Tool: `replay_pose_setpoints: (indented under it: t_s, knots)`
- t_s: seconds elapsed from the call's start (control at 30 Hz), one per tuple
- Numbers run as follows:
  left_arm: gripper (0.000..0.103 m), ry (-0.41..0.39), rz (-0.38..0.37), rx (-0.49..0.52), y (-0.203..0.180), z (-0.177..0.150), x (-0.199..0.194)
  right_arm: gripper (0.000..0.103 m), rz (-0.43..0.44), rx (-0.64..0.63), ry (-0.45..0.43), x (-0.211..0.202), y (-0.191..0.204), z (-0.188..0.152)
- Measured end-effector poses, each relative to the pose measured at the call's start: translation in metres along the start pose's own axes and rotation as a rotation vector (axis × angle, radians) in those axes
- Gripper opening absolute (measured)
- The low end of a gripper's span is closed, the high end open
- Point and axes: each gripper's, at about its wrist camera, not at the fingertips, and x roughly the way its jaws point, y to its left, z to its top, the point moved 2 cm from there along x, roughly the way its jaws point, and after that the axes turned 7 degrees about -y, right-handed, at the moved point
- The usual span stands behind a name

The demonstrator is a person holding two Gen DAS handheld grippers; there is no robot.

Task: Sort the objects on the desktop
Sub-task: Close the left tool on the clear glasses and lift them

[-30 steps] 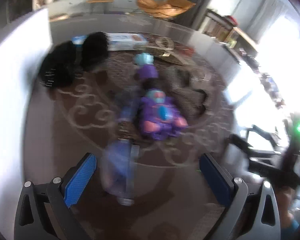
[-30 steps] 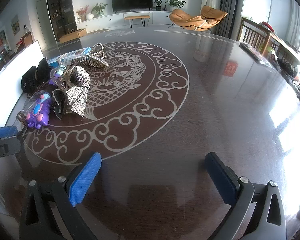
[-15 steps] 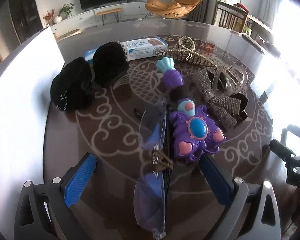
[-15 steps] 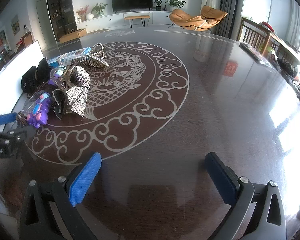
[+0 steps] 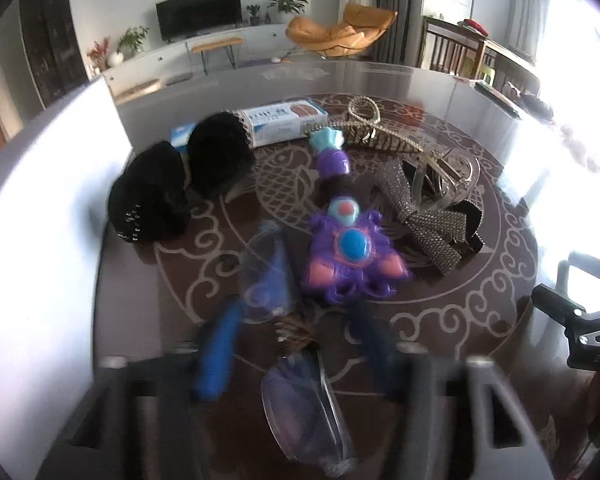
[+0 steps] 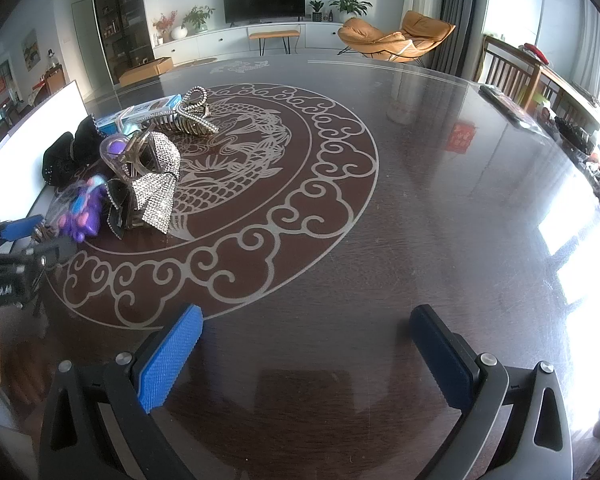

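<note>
Over on the left side of the table (image 6: pixel 420 200), the whole lot sits bunched in one pile, so by my read the sort has barely begun. Nothing looks set apart into a group yet.

Left gripper (image 5: pixel 296 344) is blurred in its own cam and its jaws are closing. A clear plastic packet (image 5: pixel 288 360) lies between them, pinched at the middle by a gold-brown tie and w/ something blue inside. From what I can see the pads haven't met it yet; there's a gap either side. I'd call this the first pick – underway, not secured.

Right gripper (image 6: pixel 304 360) is spread wide w/ nothing in it, over bare tabletop well apart from the pile.

Left to sort, as far as I can see:
- purple toy wand (image 5: pixel 352 252), just beside the packet
- rhinestone bow (image 5: pixel 424 216), touching a clear claw clip (image 5: pixel 448 184)
- gold claw clip (image 5: pixel 368 128), near the far edge of the pile
- blue-and-white box (image 5: pixel 284 122), behind the rest
- two black fuzzy hair pieces (image 5: pixel 152 200), side by side next to a white panel (image 5: pixel 40 240)

Can't tell whether that panel is part of a bin or just a board, so I've no confirmed drop spot – approx. the whole job is ahead of me.
</note>
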Motion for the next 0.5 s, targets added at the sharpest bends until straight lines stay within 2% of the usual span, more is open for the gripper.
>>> replay_pose_setpoints:
  t_s: [0.07, 0.2, 0.33, 0.5]
  knots:
    - [0.026, -0.004, 0.006, -0.021, 0.003, -0.002, -0.004, 0.103, 0.000, 0.000, 0.000, 0.000, 0.000, 0.000]
    - [0.026, -0.027, 0.025, -0.080, 0.011, -0.018, -0.019, 0.103, 0.000, 0.000, 0.000, 0.000, 0.000, 0.000]
    - [0.026, -0.059, 0.050, -0.074, 0.005, -0.036, -0.032, 0.103, 0.000, 0.000, 0.000, 0.000, 0.000, 0.000]
    - [0.026, -0.063, 0.033, -0.108, 0.013, -0.041, -0.034, 0.103, -0.001, 0.000, 0.000, 0.000, 0.000, 0.000]
